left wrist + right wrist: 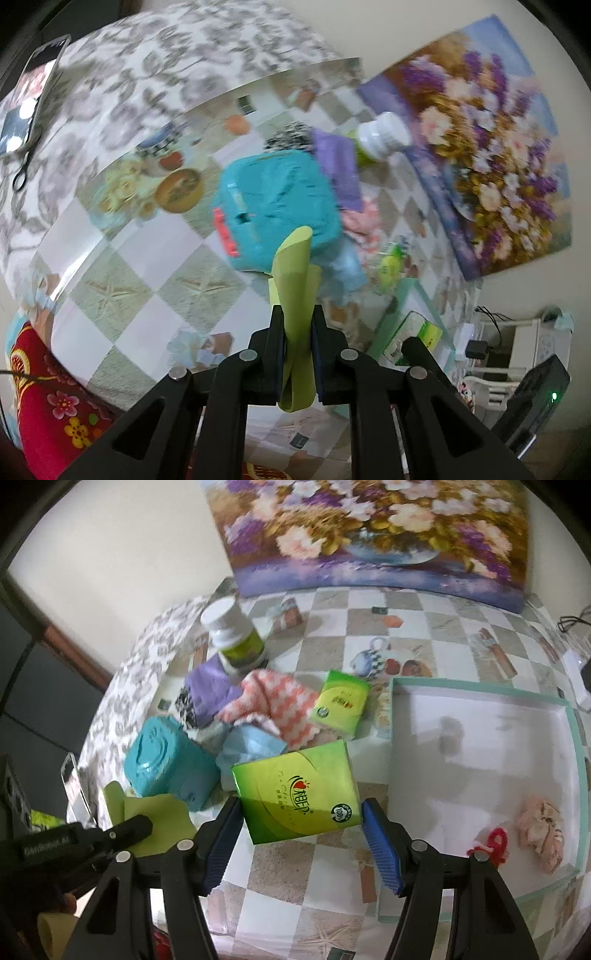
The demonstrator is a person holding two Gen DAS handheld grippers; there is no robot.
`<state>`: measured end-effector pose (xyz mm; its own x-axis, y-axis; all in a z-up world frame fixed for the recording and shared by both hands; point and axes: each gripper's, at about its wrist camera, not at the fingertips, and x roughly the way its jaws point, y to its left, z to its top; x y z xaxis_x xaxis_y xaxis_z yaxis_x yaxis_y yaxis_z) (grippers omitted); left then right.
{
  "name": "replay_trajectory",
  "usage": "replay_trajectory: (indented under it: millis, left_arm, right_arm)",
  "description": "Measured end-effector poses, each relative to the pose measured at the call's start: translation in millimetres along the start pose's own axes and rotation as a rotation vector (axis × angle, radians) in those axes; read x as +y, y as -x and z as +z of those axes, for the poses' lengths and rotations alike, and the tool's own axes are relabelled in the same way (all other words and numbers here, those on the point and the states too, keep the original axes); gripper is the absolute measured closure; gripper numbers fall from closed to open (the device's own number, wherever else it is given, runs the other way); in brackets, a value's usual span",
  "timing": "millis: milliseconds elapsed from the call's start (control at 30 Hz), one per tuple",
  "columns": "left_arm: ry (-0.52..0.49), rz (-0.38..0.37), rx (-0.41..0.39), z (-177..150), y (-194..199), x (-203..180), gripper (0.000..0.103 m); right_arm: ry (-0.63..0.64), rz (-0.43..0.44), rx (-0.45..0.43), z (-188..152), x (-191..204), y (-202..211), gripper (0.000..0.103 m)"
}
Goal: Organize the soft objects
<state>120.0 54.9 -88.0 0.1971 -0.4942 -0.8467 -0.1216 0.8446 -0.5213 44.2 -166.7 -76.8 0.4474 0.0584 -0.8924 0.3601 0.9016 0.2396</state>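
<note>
My left gripper is shut on a lime-green cloth and holds it above the table; it also shows in the right wrist view. My right gripper holds a green tissue pack between its blue pads. A white box with a teal rim lies at right and holds a pink cloth and a red loop. A pile on the table holds a teal pouch, a pink-white cloth, a purple cloth, a blue cloth and a small tissue pack.
A white-capped green bottle stands behind the pile. A flower painting leans on the wall at the table's back. A phone lies on the floral cloth at left. A charger and white rack stand at the right.
</note>
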Motion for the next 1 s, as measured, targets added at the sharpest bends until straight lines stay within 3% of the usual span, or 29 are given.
replay_trajectory:
  millis: [267,533,700,1000]
  left_arm:
    - [-0.190,-0.041,-0.047,-19,0,-45,0.090]
    - [-0.417,-0.080,-0.047,-58,-17,-101,0.090]
    - [-0.505,-0.095,-0.041,-74,-34,-133,0.090]
    - [-0.644,-0.035,0.005,-108,-76,-171,0.090]
  right_arm:
    - [-0.105,-0.060,-0.050,10,-39,19,0.034]
    - [-0.336,-0.198,-0.050,11,-121,25,0.035]
    - [-0.469,-0.260,-0.036,5,-166,25,0.034]
    - [-0.593,-0.350,-0.044,-3,-213,29,0.034]
